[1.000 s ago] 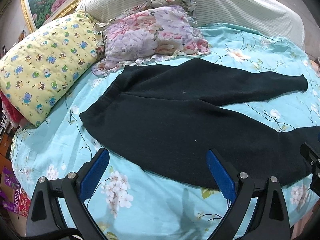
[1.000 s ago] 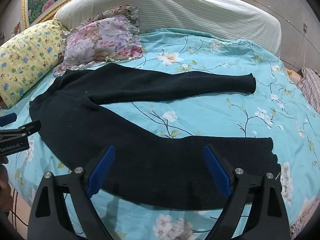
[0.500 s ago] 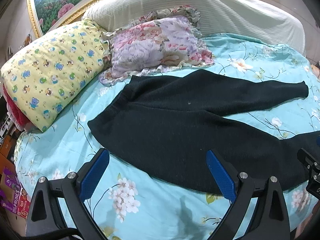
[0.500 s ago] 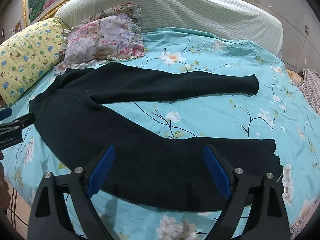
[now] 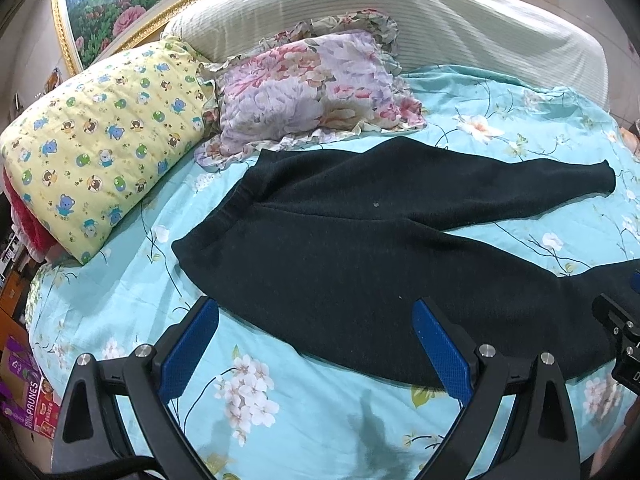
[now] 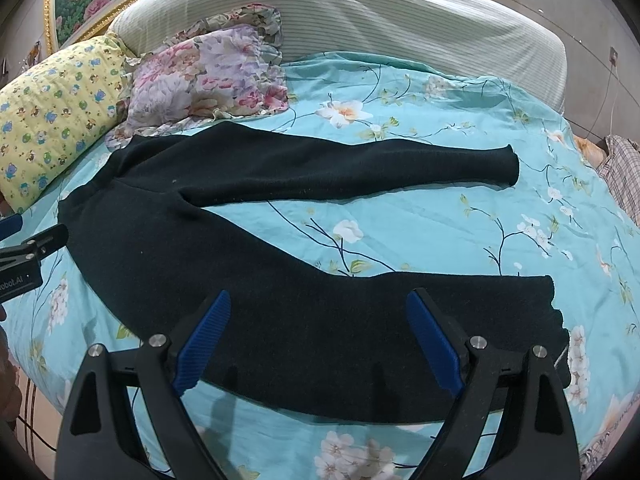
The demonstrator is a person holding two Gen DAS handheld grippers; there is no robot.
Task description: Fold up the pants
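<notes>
Little has changed vs a sec ago: in the left wrist view the dark, near-black knit pants (image 5: 360, 248) sit a bit lower and more centred in frame than before, w/ more of the gold-framed flower painting (image 5: 120, 8) showing up top, so the camera aim crept up slightly; the right wrist view is practically the same. Reading: no fold begun, both tools hang over the near edge of the bed, prob. lining up a first grab. Pants lie flat and spread on the turquoise floral bedsheet (image 6: 420, 216), waistband at the left by the yellow cartoon-print pillow (image 5: 100, 152) and the pink-purple ruffled floral pillow (image 5: 312, 92), legs splayed rightward in a V w/ sheet showing between them. Left gripper (image 5: 316, 350): blue pads wide apart, nothing between them, hanging above the sheet's near edge and the near hem of the seat area, no contact seen. Right gripper (image 6: 318, 342): also spread wide and empty, framing the near leg, above the cloth, not pinching it. Far leg well apart from both. Next needs a pinch at waistband and cuff, I'd guess.
</notes>
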